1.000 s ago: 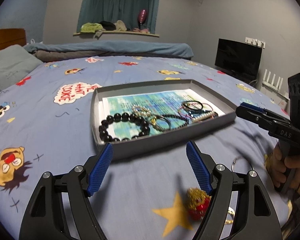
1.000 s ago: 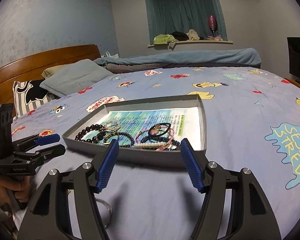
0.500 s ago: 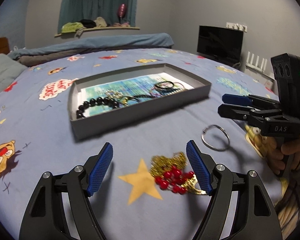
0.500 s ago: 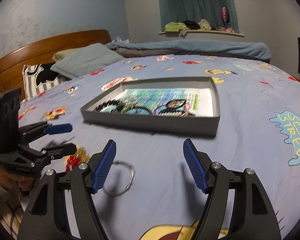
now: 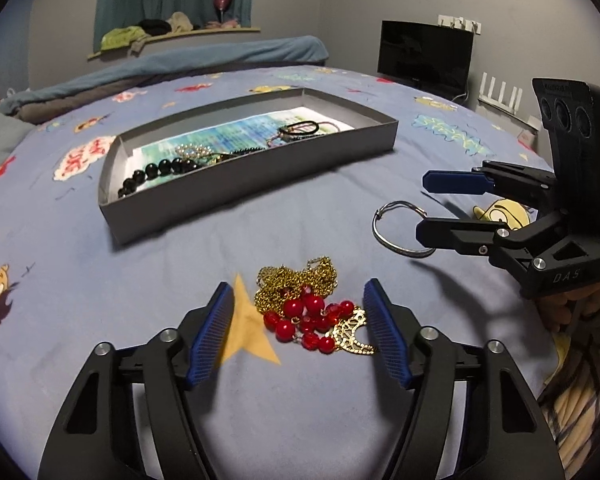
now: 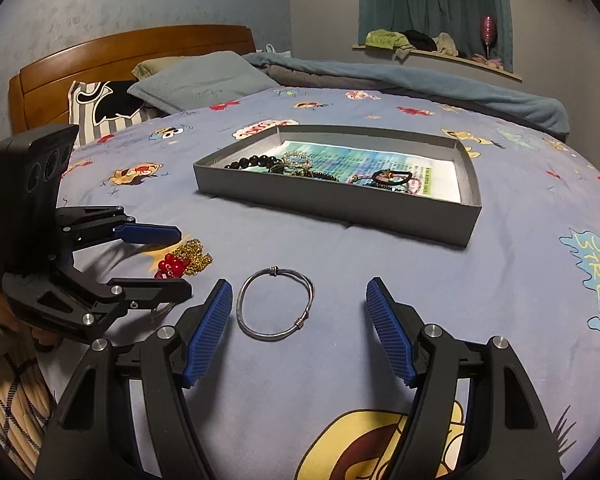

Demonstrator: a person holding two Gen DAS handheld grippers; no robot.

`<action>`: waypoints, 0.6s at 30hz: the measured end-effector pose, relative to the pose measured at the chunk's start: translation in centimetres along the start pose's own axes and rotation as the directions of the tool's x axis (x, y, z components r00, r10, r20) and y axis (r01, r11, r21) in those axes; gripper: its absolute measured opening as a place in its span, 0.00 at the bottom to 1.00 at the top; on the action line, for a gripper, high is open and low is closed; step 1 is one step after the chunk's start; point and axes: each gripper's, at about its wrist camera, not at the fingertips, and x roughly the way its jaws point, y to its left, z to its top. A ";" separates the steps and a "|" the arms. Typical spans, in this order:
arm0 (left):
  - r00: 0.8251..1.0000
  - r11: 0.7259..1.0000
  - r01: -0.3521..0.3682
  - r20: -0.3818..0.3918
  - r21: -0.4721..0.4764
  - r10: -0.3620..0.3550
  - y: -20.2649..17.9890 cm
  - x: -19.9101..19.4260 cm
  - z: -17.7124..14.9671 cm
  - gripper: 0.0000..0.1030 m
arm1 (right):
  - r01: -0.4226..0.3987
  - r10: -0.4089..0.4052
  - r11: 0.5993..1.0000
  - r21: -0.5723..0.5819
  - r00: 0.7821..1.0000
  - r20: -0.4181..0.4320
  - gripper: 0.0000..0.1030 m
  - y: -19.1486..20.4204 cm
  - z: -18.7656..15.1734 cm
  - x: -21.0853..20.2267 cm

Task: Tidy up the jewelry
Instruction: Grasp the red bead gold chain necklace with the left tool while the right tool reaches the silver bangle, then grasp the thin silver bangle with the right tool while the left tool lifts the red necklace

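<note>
A grey shallow box point(image 5: 260, 168) point(image 6: 340, 204) lies on the bed and holds several bracelets, among them a black bead bracelet point(image 5: 156, 172). A gold chain necklace with red beads point(image 5: 308, 312) point(image 6: 182, 262) lies on the sheet between the fingers of my open left gripper point(image 5: 300, 332). A silver bangle point(image 6: 276, 304) point(image 5: 400, 228) lies on the sheet between the fingers of my open right gripper point(image 6: 300, 328), nearer the left finger. Neither gripper holds anything.
The bed has a blue cartoon-print sheet point(image 6: 420, 320). Pillows point(image 6: 200, 80) and a wooden headboard point(image 6: 120, 56) are at the far left. A rolled blanket point(image 5: 180, 64) lies behind the box. A black monitor point(image 5: 424, 56) stands beyond the bed.
Both grippers have pulled back from the box and dropped toward the sheet. The necklace now sits between the left fingers and the bangle between the right fingers.
</note>
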 end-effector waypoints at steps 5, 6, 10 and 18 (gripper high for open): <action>1.000 1.000 0.012 -0.022 -0.019 -0.013 0.3 0.3 -0.1 0.44 | -0.007 0.006 0.999 -0.035 1.000 -0.017 0.67 0.8 -0.2 0.3; 1.000 1.000 0.013 -0.026 -0.014 -0.013 0.2 0.3 -0.1 0.36 | -0.008 0.007 0.999 -0.050 1.000 -0.021 0.67 1.0 -0.2 0.4; 1.000 1.000 0.013 -0.021 -0.003 -0.013 0.0 0.2 -0.1 0.22 | -0.006 0.003 0.997 -0.081 0.999 -0.032 0.67 1.6 -0.2 0.7; 1.000 1.000 0.011 0.008 -0.010 -0.011 0.2 -0.2 0.3 0.16 | 0.012 -0.018 0.996 -0.093 0.998 -0.056 0.48 1.8 -0.2 1.4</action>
